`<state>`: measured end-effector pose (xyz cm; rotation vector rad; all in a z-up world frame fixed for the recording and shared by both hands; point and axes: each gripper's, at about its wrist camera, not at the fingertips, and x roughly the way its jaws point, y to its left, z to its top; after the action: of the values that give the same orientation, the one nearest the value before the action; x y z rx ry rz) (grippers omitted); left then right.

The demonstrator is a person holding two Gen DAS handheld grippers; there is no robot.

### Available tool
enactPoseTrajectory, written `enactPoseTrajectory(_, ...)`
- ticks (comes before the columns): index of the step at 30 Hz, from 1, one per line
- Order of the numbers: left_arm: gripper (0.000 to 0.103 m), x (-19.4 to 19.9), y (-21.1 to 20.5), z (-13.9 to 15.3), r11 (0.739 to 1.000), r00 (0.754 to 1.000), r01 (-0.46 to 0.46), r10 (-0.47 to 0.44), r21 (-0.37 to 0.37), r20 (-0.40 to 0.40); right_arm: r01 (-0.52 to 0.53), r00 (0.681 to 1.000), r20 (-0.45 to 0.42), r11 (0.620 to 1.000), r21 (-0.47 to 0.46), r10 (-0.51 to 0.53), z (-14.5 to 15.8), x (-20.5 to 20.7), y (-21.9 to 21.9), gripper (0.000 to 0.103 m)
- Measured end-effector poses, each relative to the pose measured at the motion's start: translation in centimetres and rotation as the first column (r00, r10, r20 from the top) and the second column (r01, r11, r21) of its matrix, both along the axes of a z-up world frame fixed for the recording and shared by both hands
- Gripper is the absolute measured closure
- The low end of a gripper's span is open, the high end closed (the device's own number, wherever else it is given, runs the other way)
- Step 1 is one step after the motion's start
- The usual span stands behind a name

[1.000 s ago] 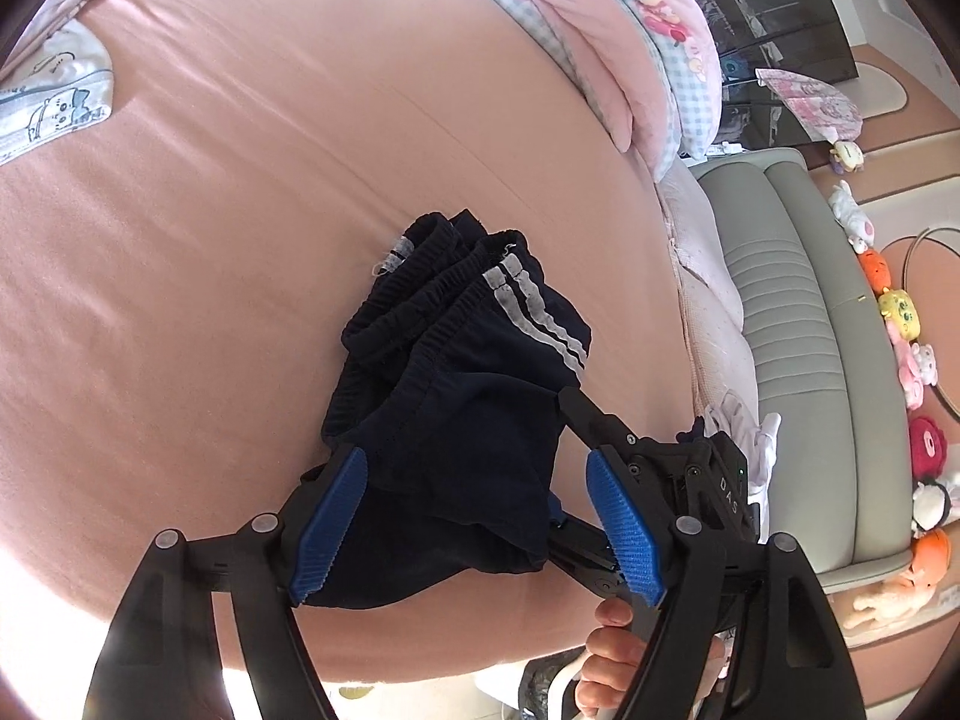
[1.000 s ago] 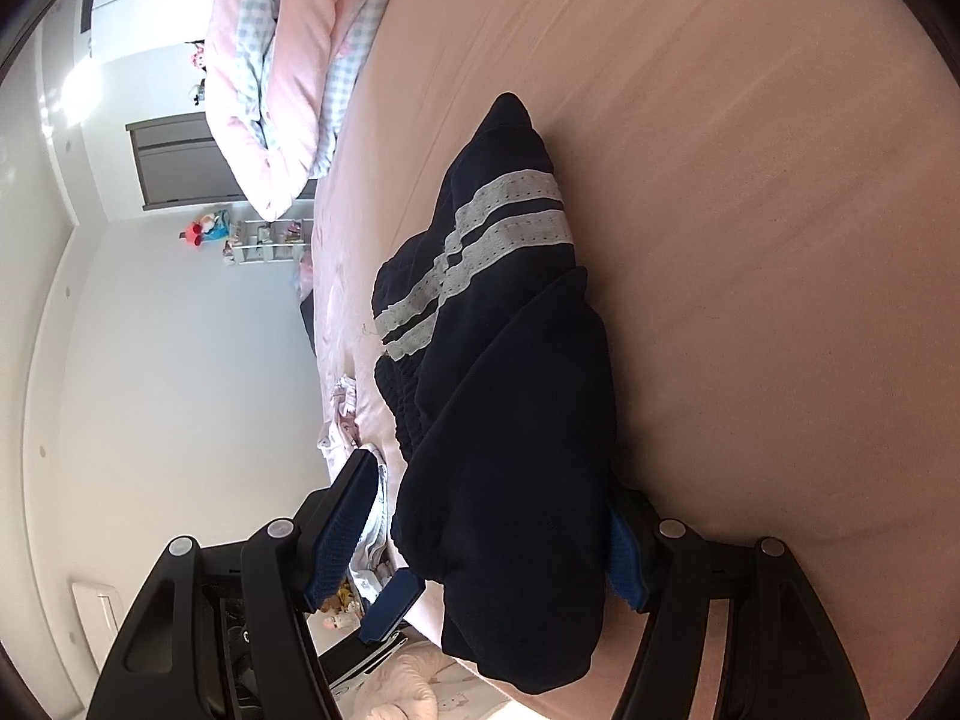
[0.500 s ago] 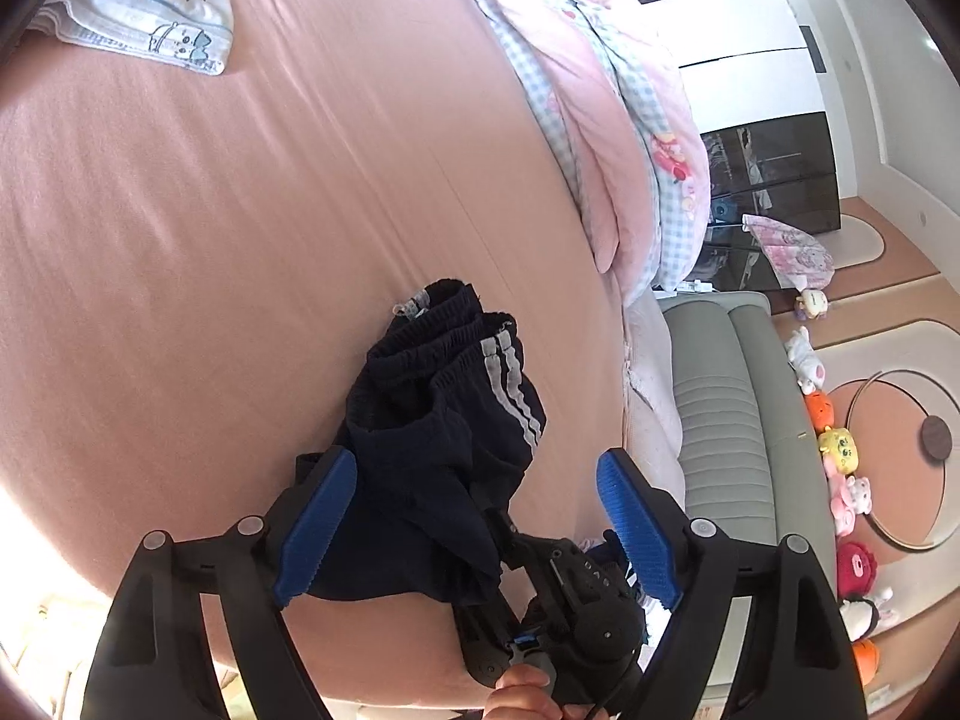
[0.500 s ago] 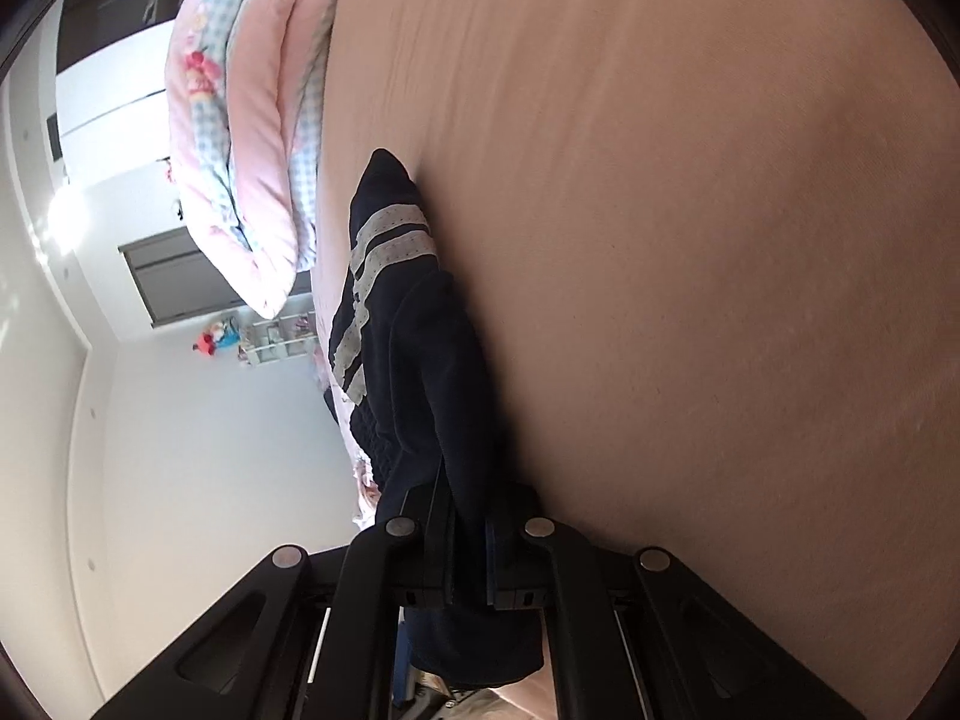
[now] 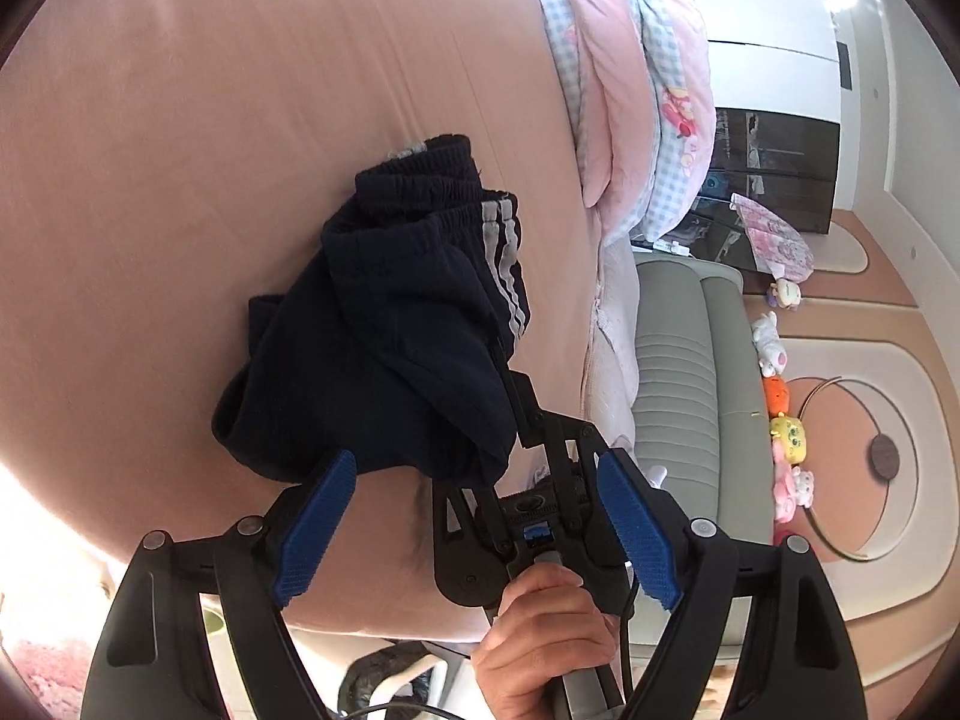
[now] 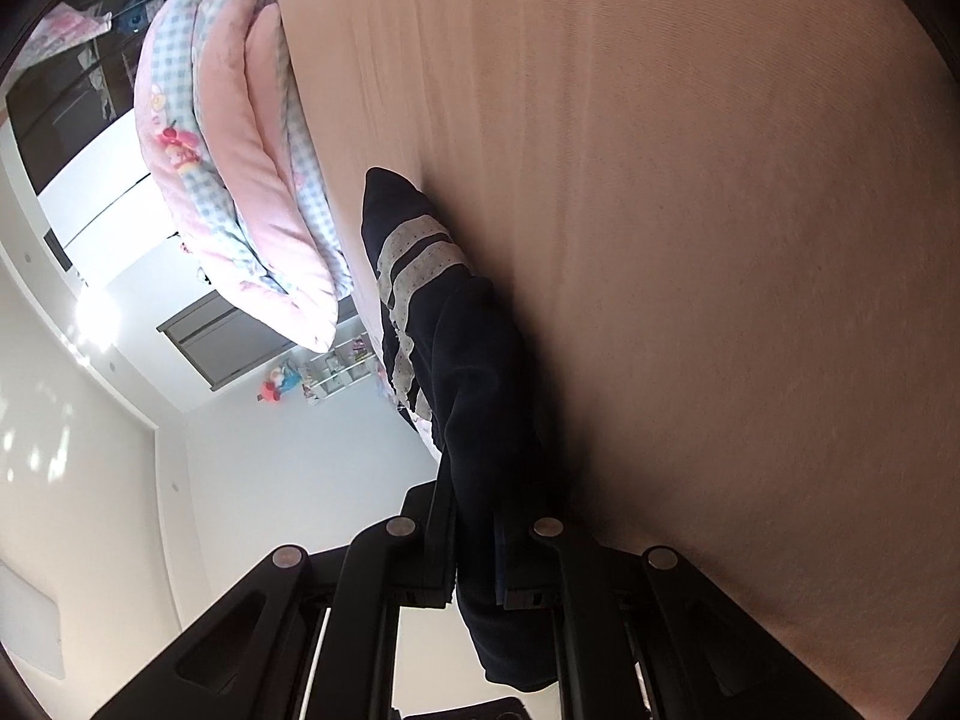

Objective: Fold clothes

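Gripping the shorts by one edge, right tongs clamped shut, left tongs spread wide just behind the bunched heap on the bed; likely mid-fold, next needing left to pinch an opposite edge.

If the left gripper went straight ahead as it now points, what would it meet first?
Most likely the dark shorts on the bed; the open left gripper points at their near hem, though depth is unclear.

Black claw, ribbed blue pads
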<state>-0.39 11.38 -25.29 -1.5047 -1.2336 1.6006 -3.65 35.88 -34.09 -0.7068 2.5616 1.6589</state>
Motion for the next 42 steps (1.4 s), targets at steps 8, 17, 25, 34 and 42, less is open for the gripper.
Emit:
enactPoseTrajectory(8,0.02,1.1,0.0,-3.0,0.994,0.989,-0.054,0.041,0.09,0.14,-0.001,1.0,-0.021,0.998,-0.064,0.0,-0.3,0.1,-0.2,0.097)
enactPoseTrajectory(17,0.02,-0.2,1.9,-2.3,0.997,0.997,-0.043,0.039,0.065,0.07,0.014,0.999,-0.032,0.995,-0.1,-0.018,-0.3,0.1,-0.5,0.096)
enactPoseTrajectory(25,0.02,-2.4,3.4,-1.7,1.0,1.0,-0.015,0.016,0.018,-0.026,0.008,0.999,-0.041,0.998,-0.068,-0.011,0.1,0.0,-0.2,0.096)
enactPoseTrajectory(34,0.02,-5.4,3.6,-0.4,0.991,0.998,0.028,-0.036,-0.132,-0.057,-0.036,0.999,-0.033,0.999,-0.001,0.036,0.5,-0.2,-0.7,0.096)
enactPoseTrajectory(42,0.072,-6.1,2.3,-1.4,0.971,0.995,0.095,-0.099,-0.217,-0.006,-0.09,0.996,0.022,0.993,0.077,0.088,0.5,-0.3,-1.1,0.096)
